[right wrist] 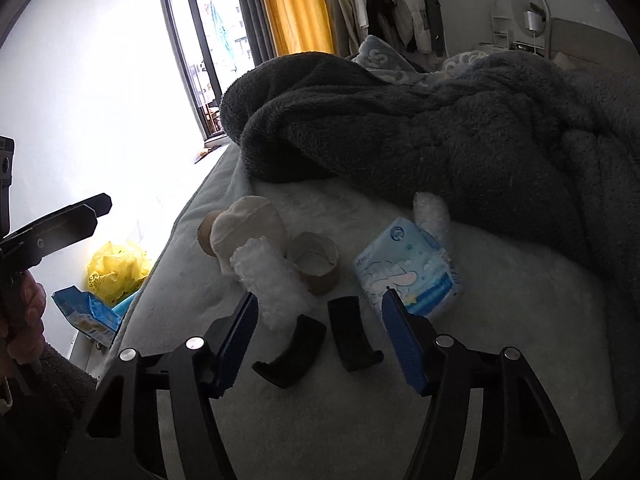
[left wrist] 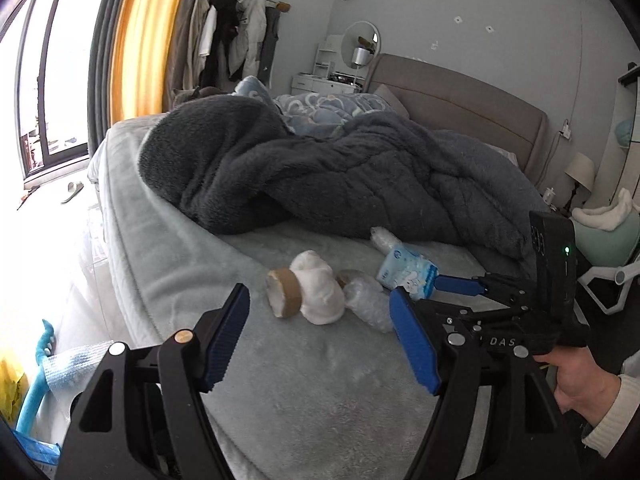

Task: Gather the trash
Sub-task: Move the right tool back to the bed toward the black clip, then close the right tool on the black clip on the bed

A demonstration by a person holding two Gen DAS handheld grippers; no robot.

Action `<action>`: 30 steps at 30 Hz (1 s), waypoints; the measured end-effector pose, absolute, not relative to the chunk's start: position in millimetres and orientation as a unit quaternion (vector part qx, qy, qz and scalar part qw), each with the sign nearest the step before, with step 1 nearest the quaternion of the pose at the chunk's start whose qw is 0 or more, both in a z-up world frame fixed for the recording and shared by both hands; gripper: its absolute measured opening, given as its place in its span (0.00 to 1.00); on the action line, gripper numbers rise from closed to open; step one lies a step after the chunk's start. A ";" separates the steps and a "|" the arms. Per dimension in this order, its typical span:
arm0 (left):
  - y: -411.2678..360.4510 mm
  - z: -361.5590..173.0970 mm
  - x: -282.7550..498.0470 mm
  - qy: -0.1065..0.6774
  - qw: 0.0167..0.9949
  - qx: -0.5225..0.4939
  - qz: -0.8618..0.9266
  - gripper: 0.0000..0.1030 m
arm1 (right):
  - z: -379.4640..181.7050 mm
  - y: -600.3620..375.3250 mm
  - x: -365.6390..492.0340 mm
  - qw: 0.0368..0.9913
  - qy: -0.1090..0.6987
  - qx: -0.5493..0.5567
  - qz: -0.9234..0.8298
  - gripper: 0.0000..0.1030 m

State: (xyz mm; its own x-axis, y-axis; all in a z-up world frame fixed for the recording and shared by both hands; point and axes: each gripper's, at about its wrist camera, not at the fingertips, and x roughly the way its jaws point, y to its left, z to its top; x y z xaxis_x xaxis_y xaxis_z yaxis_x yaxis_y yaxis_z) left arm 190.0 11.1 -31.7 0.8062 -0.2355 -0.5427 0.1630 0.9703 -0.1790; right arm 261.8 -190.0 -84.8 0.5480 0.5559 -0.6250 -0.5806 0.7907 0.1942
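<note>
Trash lies clustered on a grey bed [right wrist: 400, 420] ahead of both tongs. A bubble-wrap roll [right wrist: 270, 284], long axis running toward the left finger of the right gripper [right wrist: 318, 336], lies beside an upright, empty cardboard tape core [right wrist: 316, 262] and a tissue pack [right wrist: 408, 266]. Two black curved pieces [right wrist: 320, 340] sit between its spread fingers. The left gripper [left wrist: 320, 336] hovers level, jaws apart, empty.

text: "DAS" | on: right gripper [left wrist: 416, 294] black body | other print: illegible
</note>
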 end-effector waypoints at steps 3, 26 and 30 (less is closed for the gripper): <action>1.6 -37.4 191.4 0.302 0.945 -0.055 -0.116 0.73 | -87.5 -197.5 263.3 0.880 0.352 -0.014 0.320 0.56; -51.8 -68.9 207.7 0.357 0.916 -0.061 -0.175 0.73 | -116.7 -205.5 265.6 0.861 0.385 -0.028 0.333 0.24; -64.8 -78.5 211.9 0.370 0.909 -0.055 -0.182 0.71 | -115.6 -205.6 264.4 0.859 0.384 -0.029 0.337 0.20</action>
